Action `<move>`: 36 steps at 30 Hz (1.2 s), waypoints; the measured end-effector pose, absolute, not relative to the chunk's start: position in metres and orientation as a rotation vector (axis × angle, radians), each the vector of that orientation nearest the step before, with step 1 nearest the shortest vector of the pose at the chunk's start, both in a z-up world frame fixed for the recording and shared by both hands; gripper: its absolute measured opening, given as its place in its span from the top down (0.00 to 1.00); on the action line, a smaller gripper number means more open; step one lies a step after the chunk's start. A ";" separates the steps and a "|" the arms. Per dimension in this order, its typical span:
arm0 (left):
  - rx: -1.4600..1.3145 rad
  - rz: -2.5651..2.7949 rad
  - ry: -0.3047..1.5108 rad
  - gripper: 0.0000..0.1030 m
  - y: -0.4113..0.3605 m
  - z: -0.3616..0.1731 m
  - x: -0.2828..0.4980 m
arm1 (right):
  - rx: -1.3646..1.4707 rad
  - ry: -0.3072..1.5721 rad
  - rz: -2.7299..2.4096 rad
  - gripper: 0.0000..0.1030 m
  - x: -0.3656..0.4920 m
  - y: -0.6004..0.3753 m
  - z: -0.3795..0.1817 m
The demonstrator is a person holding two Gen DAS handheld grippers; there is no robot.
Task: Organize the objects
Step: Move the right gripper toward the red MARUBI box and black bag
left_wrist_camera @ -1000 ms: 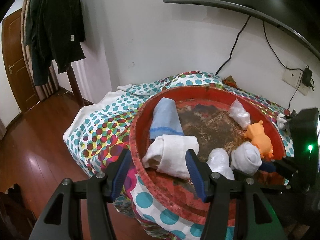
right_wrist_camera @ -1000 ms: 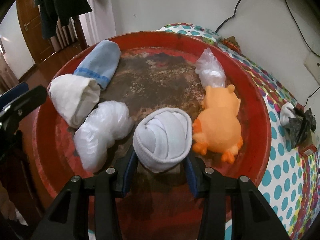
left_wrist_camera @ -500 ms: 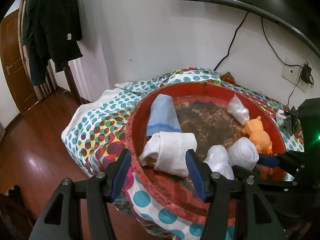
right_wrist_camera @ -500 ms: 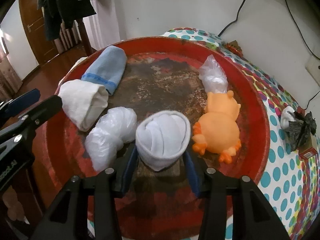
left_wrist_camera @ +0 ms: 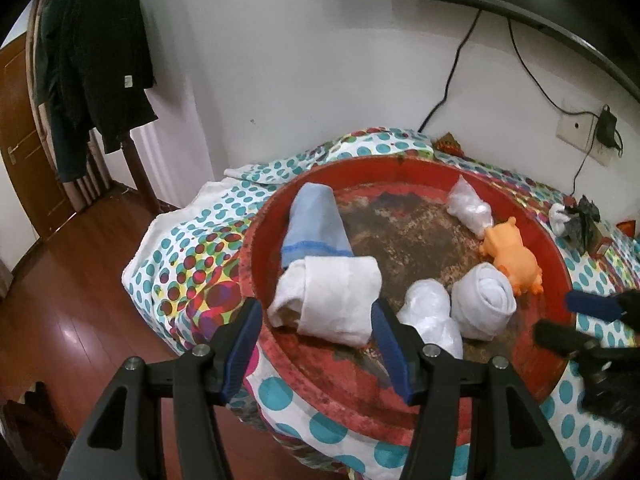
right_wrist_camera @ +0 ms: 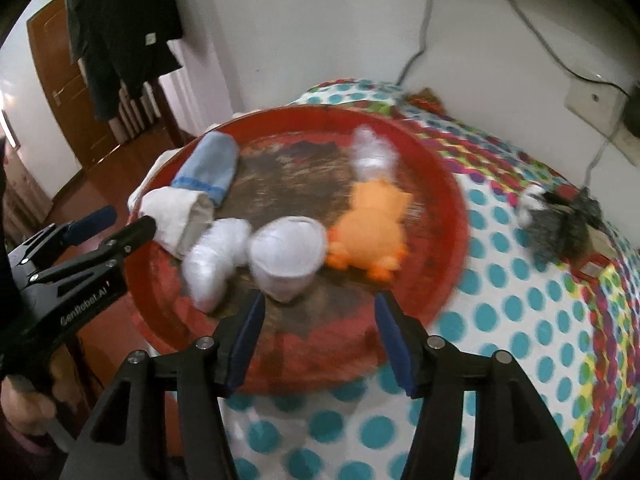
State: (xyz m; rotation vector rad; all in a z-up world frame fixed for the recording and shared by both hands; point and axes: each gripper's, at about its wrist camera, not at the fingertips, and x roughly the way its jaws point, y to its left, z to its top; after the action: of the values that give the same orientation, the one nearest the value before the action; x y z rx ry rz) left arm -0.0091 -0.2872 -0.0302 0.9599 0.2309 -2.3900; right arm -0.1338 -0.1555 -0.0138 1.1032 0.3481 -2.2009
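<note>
Since the earlier frames the right gripper (right_wrist_camera: pixel 318 330) has let go of the rolled white sock (right_wrist_camera: pixel 287 254) and drawn back; its fingers have just been opening and now stand apart with nothing between them, the sock lying free ahead of them on the red tray (right_wrist_camera: pixel 452 216).

The tray, largest here, sits on the dotted bedspread (right_wrist_camera: pixel 516 320) and looks rigid.

The folded white towel (left_wrist_camera: pixel 332 300) lies at the tray's near-left edge, just beyond the left gripper (left_wrist_camera: pixel 316 344), whose fingers are spread and not pressing on anything. It is probably soft and light and best pinched across the roll's middle.

The blue cloth (left_wrist_camera: pixel 316 226) touches its far side, equally limp.

The orange toy (left_wrist_camera: pixel 514 258) looks squashy, maybe slippery.

The sock should compress; grip across its width.

The plastic bag (left_wrist_camera: pixel 430 316) beside it is crinkly and slick.
</note>
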 end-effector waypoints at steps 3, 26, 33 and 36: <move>0.950 -2.396 0.188 0.44 -0.281 -0.029 -0.010 | 1.131 0.320 -2.261 0.45 -0.142 -0.119 -0.015; 0.963 -2.429 0.193 0.44 -0.273 -0.031 -0.011 | 1.304 0.022 -2.643 0.44 -0.298 0.024 -0.066; 0.993 -2.446 0.250 0.44 -0.274 -0.034 -0.014 | 1.268 0.076 -2.691 0.44 -0.342 0.011 -0.070; 1.009 -2.439 0.221 0.44 -0.271 -0.037 -0.017 | 1.281 0.082 -2.691 0.44 -0.356 0.008 -0.072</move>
State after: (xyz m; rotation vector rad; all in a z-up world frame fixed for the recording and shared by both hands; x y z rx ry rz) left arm -0.0170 -0.2708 -0.0373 1.0089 0.2209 -2.4388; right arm -0.3558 0.0075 -0.0717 1.2814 0.0824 -2.6912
